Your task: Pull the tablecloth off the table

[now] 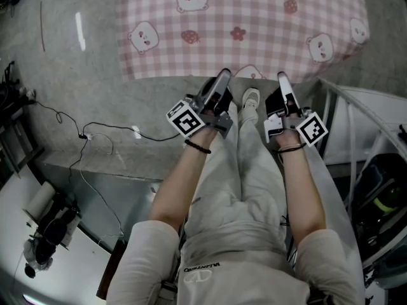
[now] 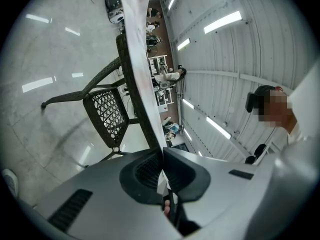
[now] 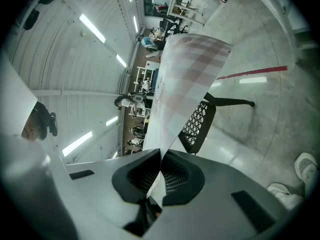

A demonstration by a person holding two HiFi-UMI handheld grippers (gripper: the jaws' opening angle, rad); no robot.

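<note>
Tablecloth (image 1: 241, 24), pink check with bear faces, lies spread over the table in my head view. Its near hem hangs towards me. The left gripper (image 1: 222, 76) and right gripper (image 1: 282, 79) both reach that hem, set well apart.

In the left gripper view the jaws are pressed together on the cloth's edge, and the fabric (image 2: 142, 84) runs taut from them up along the dark woven table (image 2: 107, 111).

The right gripper view shows the same: the jaws are closed on a fold of cloth (image 3: 185, 79).

I judge the pull itself is the step in hand. Next I should draw both grippers back evenly, keeping the pinch firm, so the cloth slides clear.
</note>
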